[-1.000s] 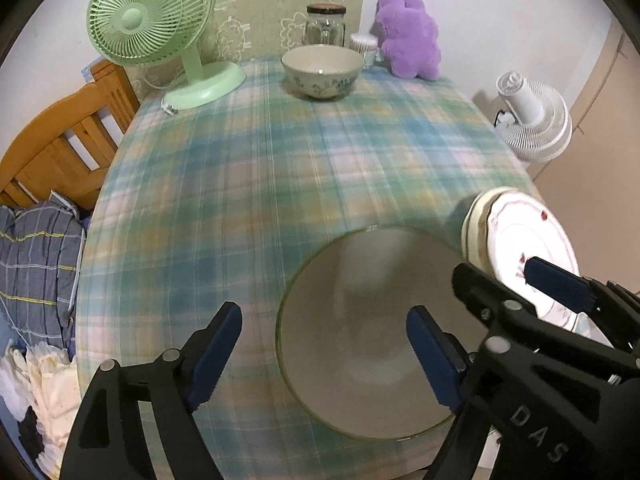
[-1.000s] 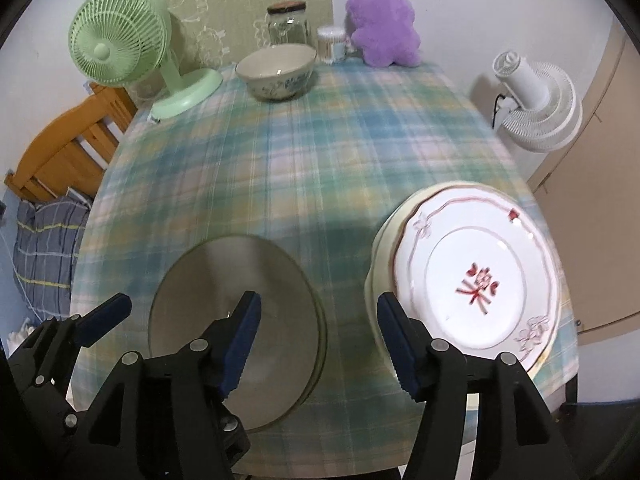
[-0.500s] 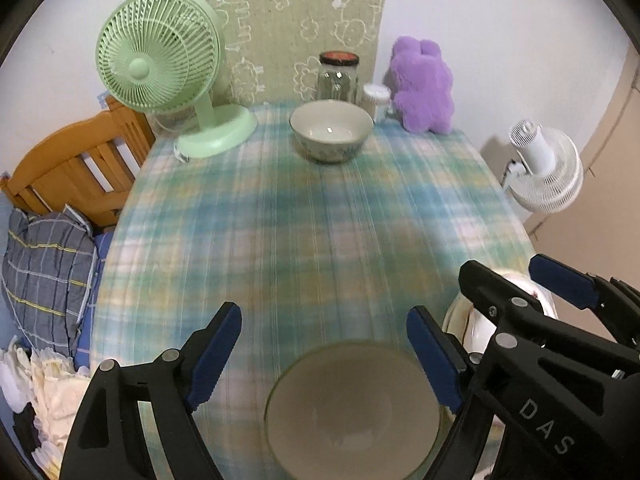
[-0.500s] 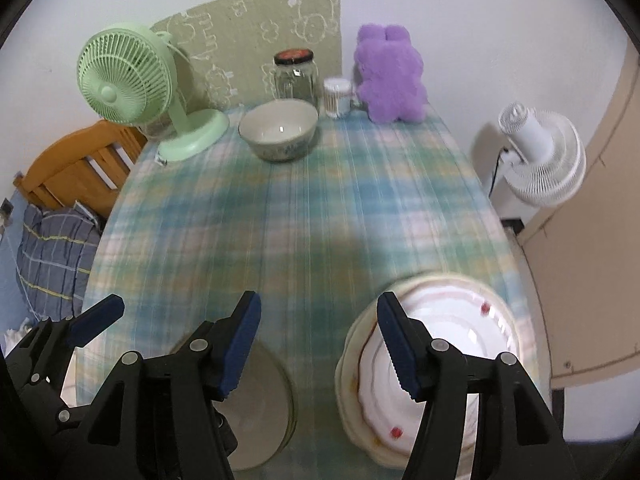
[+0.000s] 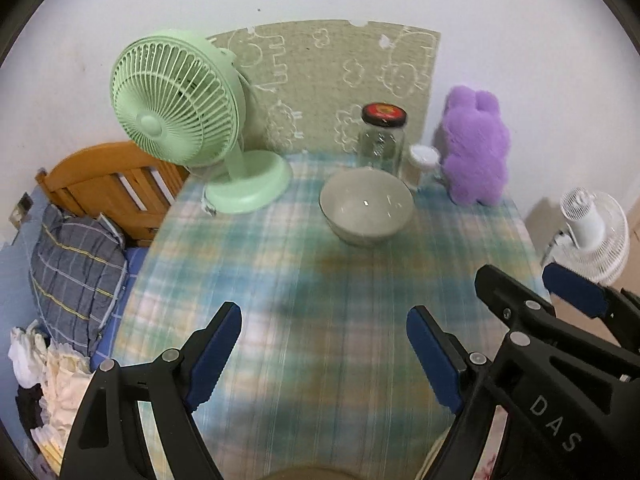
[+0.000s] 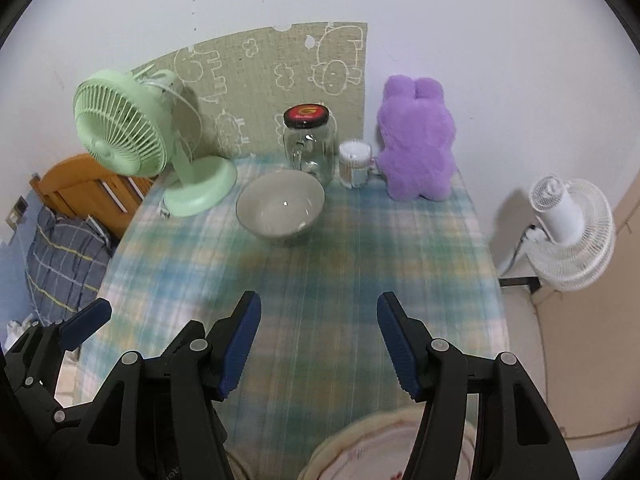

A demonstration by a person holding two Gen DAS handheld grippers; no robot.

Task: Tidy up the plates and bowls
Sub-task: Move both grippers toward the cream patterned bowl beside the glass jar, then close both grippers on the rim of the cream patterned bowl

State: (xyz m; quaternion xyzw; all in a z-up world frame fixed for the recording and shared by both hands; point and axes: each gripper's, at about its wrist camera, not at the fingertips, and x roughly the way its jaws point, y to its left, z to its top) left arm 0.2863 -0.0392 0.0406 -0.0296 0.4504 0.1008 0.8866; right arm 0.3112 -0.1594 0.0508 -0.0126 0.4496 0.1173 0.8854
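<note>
A pale bowl (image 5: 366,212) with a patterned outside stands at the far end of the plaid table (image 5: 320,300), also seen in the right wrist view as the bowl (image 6: 280,210). My left gripper (image 5: 324,354) hangs open above bare cloth, nothing between its blue pads. Beside it is my right gripper (image 5: 540,292), which in its own view, right gripper (image 6: 320,344), is also open and empty. Only the rim of a second bowl (image 5: 312,474) shows at the bottom edge. A stack of white plates with red trim (image 6: 368,448) lies under the right gripper, mostly cut off.
At the back stand a green desk fan (image 5: 180,120), a glass jar with a red lid (image 5: 382,140), a small cup of cotton swabs (image 6: 354,162) and a purple plush toy (image 5: 476,148). A white floor fan (image 6: 568,232) is to the right, a wooden bed frame (image 5: 108,184) and pillow to the left.
Both grippers have risen and drawn back with their view tipping up. The near bowl and the plate stack slid to the bottom edge; the far bowl now sits mid-frame. Both stayed open.
</note>
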